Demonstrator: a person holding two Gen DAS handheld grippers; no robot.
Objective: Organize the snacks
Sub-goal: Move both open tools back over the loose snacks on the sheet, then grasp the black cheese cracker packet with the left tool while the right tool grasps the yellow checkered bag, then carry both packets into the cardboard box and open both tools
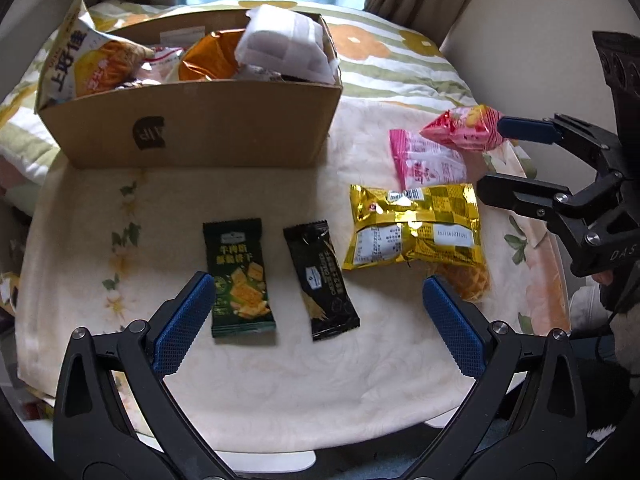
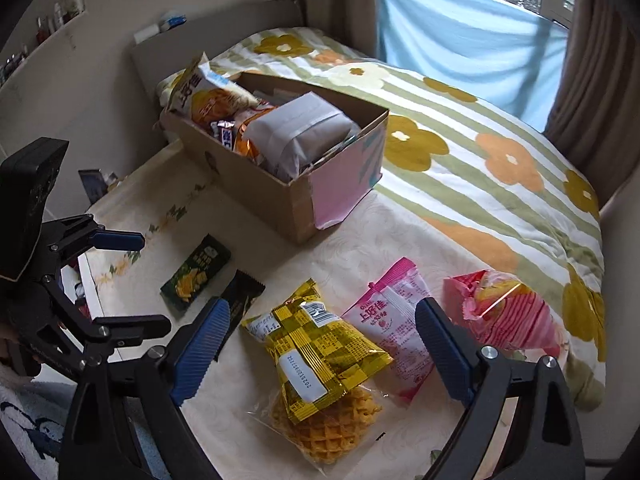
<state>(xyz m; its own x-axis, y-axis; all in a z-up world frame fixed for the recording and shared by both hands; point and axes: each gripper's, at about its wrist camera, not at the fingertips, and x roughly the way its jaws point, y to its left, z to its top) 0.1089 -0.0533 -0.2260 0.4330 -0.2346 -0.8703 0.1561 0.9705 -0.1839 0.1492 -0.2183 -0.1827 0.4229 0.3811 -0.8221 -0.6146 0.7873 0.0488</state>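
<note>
- Left wrist view: left hand-held gripper wide open, empty, over green packet and black packet on bench.
- Right hand-held gripper wide open, empty, above yellow packet.
- Packets probably light, crinkly, slippery; the wafers inside likely crush, so pinch mid-body gently.

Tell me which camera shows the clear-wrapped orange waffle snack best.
The right wrist view: the clear-wrapped orange waffle snack lies close, its grid plain, only its top tucked under the yellow checked foil packet. The left wrist view shows just a corner peeking from beneath that packet.
</note>
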